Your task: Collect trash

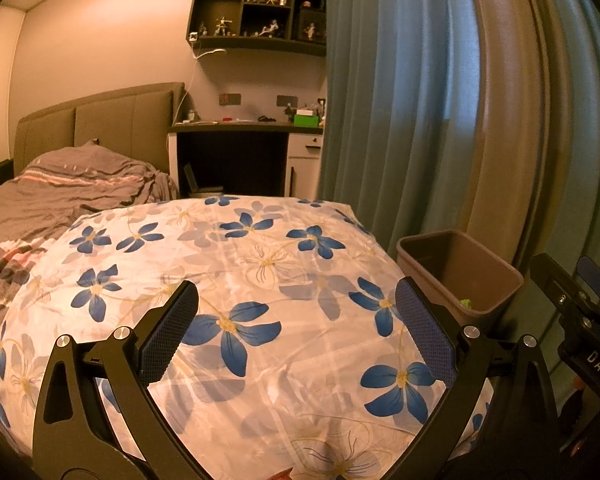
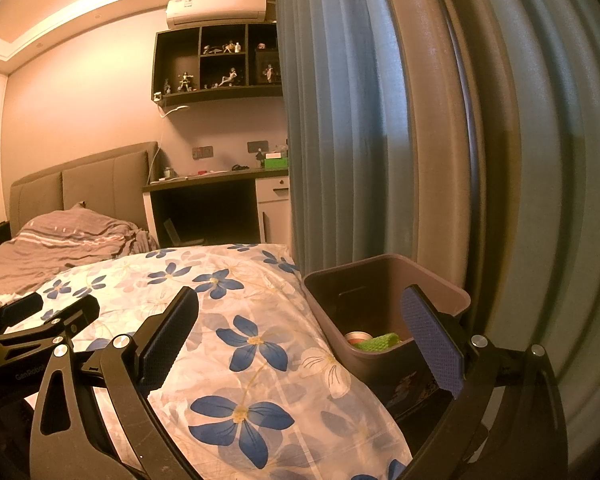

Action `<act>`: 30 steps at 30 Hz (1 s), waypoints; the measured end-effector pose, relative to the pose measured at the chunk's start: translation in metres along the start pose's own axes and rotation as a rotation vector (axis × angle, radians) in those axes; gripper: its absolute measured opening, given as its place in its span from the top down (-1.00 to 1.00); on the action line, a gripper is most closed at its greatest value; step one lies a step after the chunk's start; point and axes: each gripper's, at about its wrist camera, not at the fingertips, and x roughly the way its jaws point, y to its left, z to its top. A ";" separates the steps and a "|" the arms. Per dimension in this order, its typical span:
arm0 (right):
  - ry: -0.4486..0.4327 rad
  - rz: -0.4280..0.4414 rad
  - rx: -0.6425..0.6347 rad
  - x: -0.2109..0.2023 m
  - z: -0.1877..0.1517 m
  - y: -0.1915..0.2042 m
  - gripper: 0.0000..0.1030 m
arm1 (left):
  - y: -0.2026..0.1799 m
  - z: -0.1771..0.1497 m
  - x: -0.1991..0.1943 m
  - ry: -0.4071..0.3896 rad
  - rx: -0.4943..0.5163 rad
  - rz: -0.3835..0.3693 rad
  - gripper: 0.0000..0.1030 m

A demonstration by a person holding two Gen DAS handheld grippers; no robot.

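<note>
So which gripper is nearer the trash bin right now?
Right. The right gripper is open beside the trash bin, one finger overlapping it; the left gripper, also open, hangs over the floral cover.

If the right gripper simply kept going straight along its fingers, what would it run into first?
Most likely the near rim of the brown bin, which stands between the open right gripper fingers beside the floral cover. Depth is unclear in this fisheye view, so it might pass just above the rim.

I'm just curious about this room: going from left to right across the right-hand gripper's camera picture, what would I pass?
Grey bedding → flowered quilt → brown bin → blue curtain.
</note>
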 end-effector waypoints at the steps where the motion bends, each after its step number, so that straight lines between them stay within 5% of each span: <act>1: -0.001 0.000 0.000 0.000 0.000 0.000 -0.89 | 0.000 0.000 0.000 -0.001 0.000 -0.001 -0.89; 30: -0.002 0.001 0.001 0.000 0.001 -0.002 -0.89 | -0.002 -0.003 0.000 0.002 -0.003 -0.003 -0.89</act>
